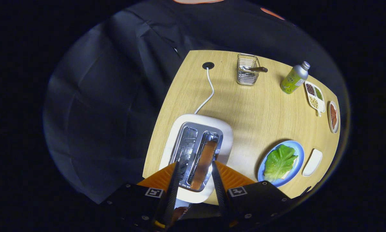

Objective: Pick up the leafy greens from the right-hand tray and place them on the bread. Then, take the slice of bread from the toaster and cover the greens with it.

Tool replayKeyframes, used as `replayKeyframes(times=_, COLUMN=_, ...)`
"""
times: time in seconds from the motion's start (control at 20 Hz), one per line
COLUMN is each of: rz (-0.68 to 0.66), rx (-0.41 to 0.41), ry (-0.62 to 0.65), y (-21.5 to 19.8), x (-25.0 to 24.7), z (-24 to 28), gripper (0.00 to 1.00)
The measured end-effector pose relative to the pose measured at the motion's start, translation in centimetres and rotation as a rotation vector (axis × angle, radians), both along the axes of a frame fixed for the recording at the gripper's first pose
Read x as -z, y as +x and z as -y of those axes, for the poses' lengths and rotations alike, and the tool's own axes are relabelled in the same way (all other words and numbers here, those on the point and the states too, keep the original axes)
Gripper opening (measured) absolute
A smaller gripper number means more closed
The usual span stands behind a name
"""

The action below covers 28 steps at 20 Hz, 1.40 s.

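1. Though only half finished, well along to judge by how things lie: greens (280, 162) already spread over the bread (288, 174) on the blue plate (298, 149), near right on the table (260, 109); covering slice not yet taken.
2. Standing near left on the table: toaster (197, 151), white, two slots, cord (209, 91) running to a far grommet (208, 65).
3. Upright in the toaster's right slot: slice (204, 164), brown, top edge proud of the slot; left slot bare.
4. Poised above the toaster: gripper (195, 174), fingers (174, 180) parted, one on either side of the slice, neither seen pressing on it. Released, then, holding nothing.
5. Just right of the plate: white tray (312, 162), greens gone from it, which fits the first step being done.
6. Far on the table, apart from the work: wire rack (247, 73) with a brown-handled tool, bottle (294, 78), bean dish (314, 96), and a small dish (333, 116) of something red-brown at the right edge.
7. Left to do, as judged: lower, close on the slice, lift it clear, carry right, lay flat over the greens.
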<state>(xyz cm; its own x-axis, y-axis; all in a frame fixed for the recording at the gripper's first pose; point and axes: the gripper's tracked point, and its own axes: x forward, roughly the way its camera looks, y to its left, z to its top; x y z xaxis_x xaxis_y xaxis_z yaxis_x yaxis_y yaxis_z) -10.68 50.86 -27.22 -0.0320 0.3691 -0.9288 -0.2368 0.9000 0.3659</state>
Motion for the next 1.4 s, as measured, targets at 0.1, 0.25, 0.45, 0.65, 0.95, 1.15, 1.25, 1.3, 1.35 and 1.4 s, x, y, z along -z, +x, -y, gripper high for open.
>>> replayKeyframes(times=0.1, rz=-0.005, rx=-0.003, ry=-0.014, y=0.0, x=0.7, z=-0.4, gripper=0.5)
replayKeyframes(times=0.25, rz=-0.017, rx=-0.009, ry=-0.037, y=-0.2, x=1.6, z=-0.6, gripper=0.38)
replayKeyframes(times=0.45, rz=-0.01, rx=0.004, ry=-0.054, y=0.2, x=2.0, z=0.1, gripper=0.25)
replayKeyframes(times=0.65, rz=-0.018, rx=0.033, ry=-0.011, y=0.5, x=1.3, z=0.6, gripper=0.13)
replayKeyframes(times=0.95, rz=0.002, rx=0.063, ry=0.079, y=0.9, x=-1.4, z=1.5, gripper=0.12)
replayKeyframes(times=1.15, rz=0.018, rx=0.077, ry=0.164, y=1.1, x=-3.7, z=2.2, gripper=0.12)
replayKeyframes(times=1.25, rz=0.024, rx=0.089, ry=0.201, y=1.1, x=-4.6, z=2.8, gripper=0.12)
replayKeyframes(times=1.3, rz=0.024, rx=0.093, ry=0.227, y=1.2, x=-5.0, z=3.0, gripper=0.12)
replayKeyframes(times=1.35, rz=0.022, rx=0.099, ry=0.251, y=1.2, x=-5.4, z=3.3, gripper=0.12)
replayKeyframes(times=1.4, rz=0.022, rx=0.102, ry=0.27, y=1.2, x=-5.7, z=3.7, gripper=0.12)
